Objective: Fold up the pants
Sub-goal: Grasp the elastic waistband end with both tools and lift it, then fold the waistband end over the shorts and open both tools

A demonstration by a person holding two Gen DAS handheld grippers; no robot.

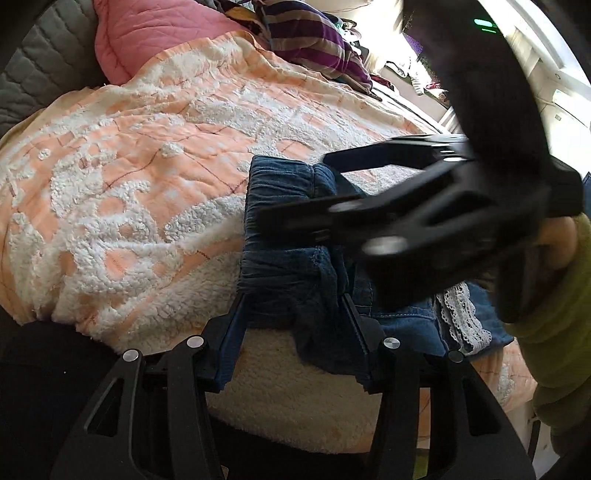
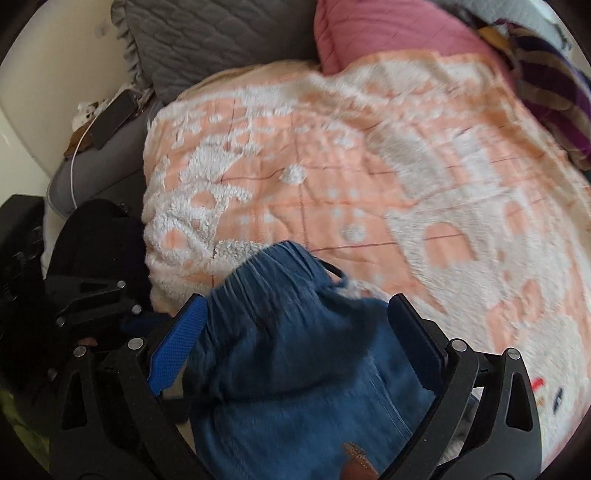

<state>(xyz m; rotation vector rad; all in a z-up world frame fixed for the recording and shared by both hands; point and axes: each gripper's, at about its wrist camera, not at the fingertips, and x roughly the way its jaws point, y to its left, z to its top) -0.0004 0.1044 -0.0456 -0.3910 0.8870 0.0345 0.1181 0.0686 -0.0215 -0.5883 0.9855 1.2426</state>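
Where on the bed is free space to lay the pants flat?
The orange-and-white blanket is bare between the pink pillow, the striped cloth and the blue pants. It is crowded near the pants, where both grippers work, and by the phone.

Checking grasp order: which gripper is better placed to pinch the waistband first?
Left, likely. The left gripper already has the bunched waistband of the pants between its fingers. The right gripper stands open with denim between its fingers, not pressed, and its picture is motion-blurred.

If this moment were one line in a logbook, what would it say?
task: fold pants | pants: waistband on blanket | left gripper: straddling waistband | right gripper: open over pants
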